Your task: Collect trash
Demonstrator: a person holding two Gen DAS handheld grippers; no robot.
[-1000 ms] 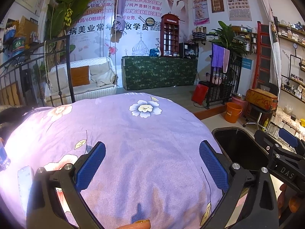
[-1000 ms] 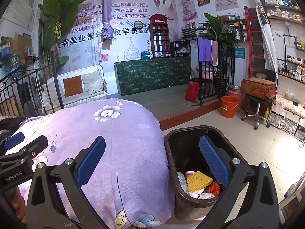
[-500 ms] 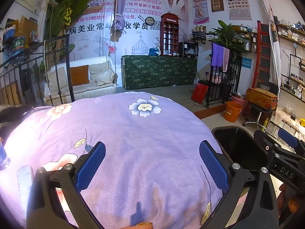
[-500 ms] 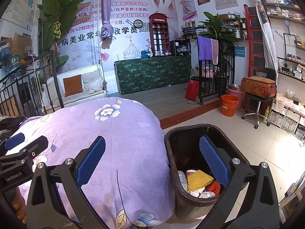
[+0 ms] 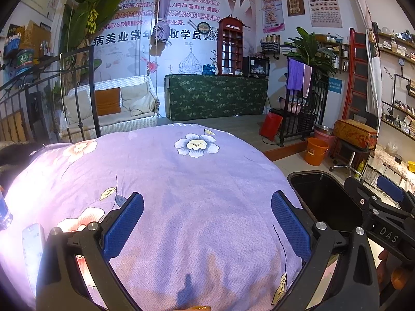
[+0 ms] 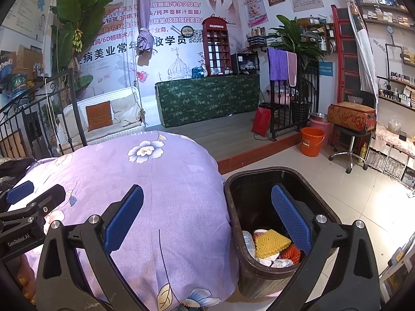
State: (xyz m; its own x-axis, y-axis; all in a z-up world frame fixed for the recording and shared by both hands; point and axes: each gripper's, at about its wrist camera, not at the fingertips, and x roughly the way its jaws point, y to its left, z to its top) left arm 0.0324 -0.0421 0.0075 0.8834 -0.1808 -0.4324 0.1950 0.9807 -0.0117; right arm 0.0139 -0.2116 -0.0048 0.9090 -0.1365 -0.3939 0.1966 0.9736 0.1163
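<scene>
A dark brown trash bin (image 6: pixel 233 207) stands on the floor right of the bed, with a yellow foam net (image 6: pixel 271 242), an orange net and white scraps inside. My right gripper (image 6: pixel 207 217) hangs open and empty above the bed's edge and the bin's rim. Over the purple flowered bedspread (image 5: pixel 181 194) my left gripper (image 5: pixel 207 223) is also open and empty. In the left wrist view the bin (image 5: pixel 321 197) shows at the right, behind the right gripper's body. A pale flat wrapper (image 5: pixel 32 246) and a bottle (image 5: pixel 4 212) lie at the bed's far left.
A black iron bedhead (image 5: pixel 85 90) rises at the left. Beyond the bed are a raised wooden step (image 6: pixel 259 147), a white swing seat (image 6: pixel 109 114) and a green-covered counter (image 6: pixel 207 98). An orange bucket (image 6: pixel 311 142) and a stool stand on the tiled floor at the right.
</scene>
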